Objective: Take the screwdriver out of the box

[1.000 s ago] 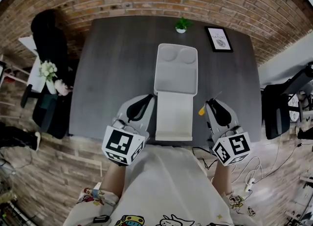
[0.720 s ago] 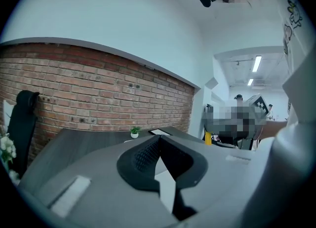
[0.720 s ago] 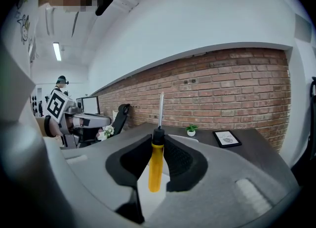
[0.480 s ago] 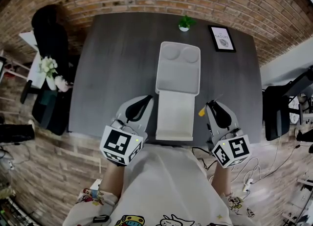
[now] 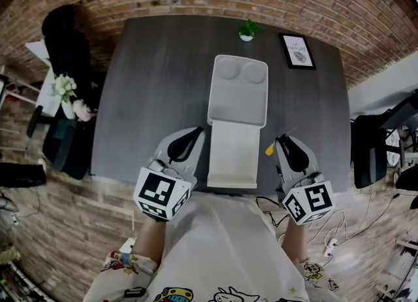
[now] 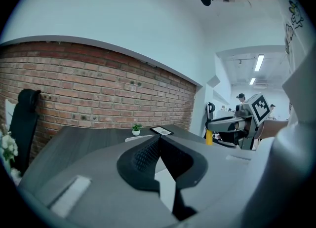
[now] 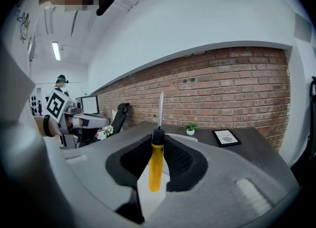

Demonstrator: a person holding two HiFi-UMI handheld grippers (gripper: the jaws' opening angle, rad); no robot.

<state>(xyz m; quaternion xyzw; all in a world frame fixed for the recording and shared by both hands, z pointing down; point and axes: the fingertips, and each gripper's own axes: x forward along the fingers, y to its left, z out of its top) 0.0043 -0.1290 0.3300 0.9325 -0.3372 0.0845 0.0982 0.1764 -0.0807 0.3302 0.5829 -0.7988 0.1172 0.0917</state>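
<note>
Box point(image 5: 238, 108) central on table point(image 5: 157, 85); plant point(image 5: 246, 31), frame point(image 5: 298, 51) behind it; screwdriver point(image 5: 268, 151) right of box.

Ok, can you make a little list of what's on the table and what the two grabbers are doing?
table: dark grey, next to a brick wall
box: white, open, in the middle
screwdriver: yellow handle, out of the box
right gripper: shut on the screwdriver
left gripper: shut, holding nothing
far edge: small plant, framed picture

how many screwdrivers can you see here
1. The yellow-handled screwdriver stands clamped in the right claw, shaft pointing up. In the head view it is just right of the open white box. The box looks bare inside, so none seems hidden.
</note>
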